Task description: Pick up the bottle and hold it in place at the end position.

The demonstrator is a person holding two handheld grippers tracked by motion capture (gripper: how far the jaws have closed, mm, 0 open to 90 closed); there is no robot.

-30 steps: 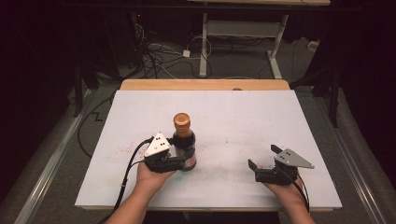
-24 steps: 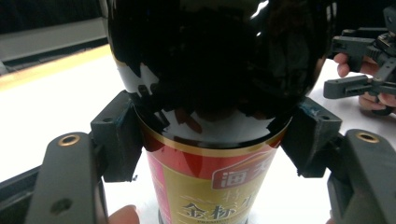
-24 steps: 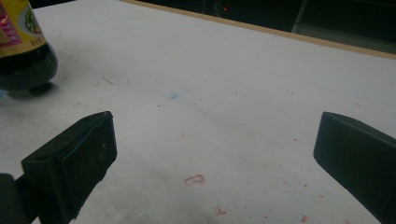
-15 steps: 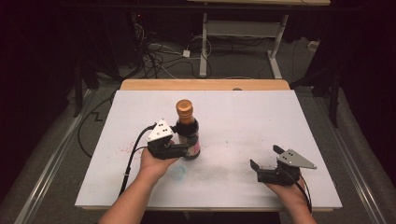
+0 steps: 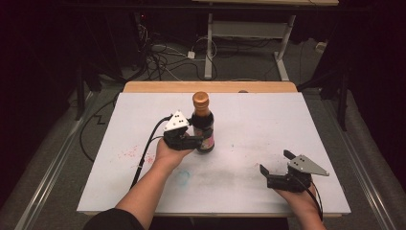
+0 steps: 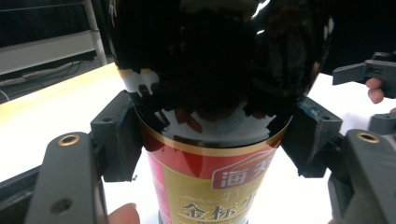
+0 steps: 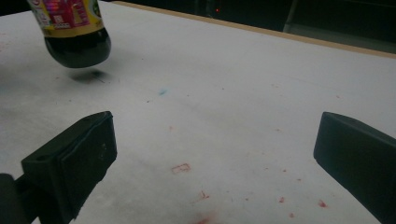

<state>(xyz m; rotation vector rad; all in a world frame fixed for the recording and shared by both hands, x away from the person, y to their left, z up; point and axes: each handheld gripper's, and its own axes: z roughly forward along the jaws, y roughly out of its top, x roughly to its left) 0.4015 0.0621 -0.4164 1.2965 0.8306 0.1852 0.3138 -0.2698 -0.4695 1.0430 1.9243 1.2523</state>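
Dark glass sauce bottle (image 5: 203, 125) with copper-coloured cap and red-and-gold label: upright, clamped at mid-body between the left hand-held gripper (image 5: 187, 140) jaws. Base appears raised clear of the white bench (image 5: 258, 120), shadow beneath.

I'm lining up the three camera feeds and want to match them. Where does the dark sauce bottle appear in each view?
High view: the bottle stands upright left of centre, between the left gripper's jaws.
Left gripper view: bottle central, very close, clamped between both jaws.
Right gripper view: only its lower end, top left, lifted above its shadow.
Shared landmark: the white table sheet with reddish marks.
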